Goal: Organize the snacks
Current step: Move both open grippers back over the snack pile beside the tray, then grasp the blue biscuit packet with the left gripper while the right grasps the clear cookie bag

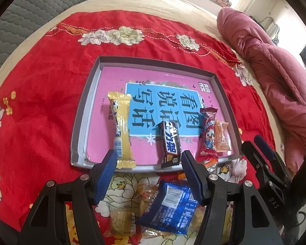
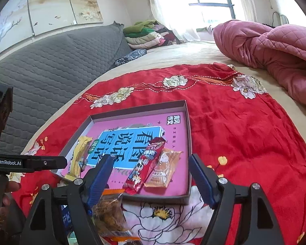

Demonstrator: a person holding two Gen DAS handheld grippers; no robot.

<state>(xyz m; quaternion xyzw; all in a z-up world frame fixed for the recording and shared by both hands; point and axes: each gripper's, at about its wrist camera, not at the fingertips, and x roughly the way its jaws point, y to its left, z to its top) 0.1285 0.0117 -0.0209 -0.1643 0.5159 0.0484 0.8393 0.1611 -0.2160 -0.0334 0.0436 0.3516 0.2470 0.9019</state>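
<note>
Four snacks are laid in the shallow box [image 1: 79, 138] – both tools, left [image 1: 149, 163] and right [image 2: 151, 165], are held spread and empty – so a loose packet, likely the blue one [image 1: 169, 208] before the box, must be pinched next.

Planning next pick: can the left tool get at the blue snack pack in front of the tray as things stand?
Probably yes. The left tool is open and empty, and the blue snack pack lies on top of the loose snacks just beneath it, outside the tray. Nothing covers it; the right tool sits off to the side.
</note>
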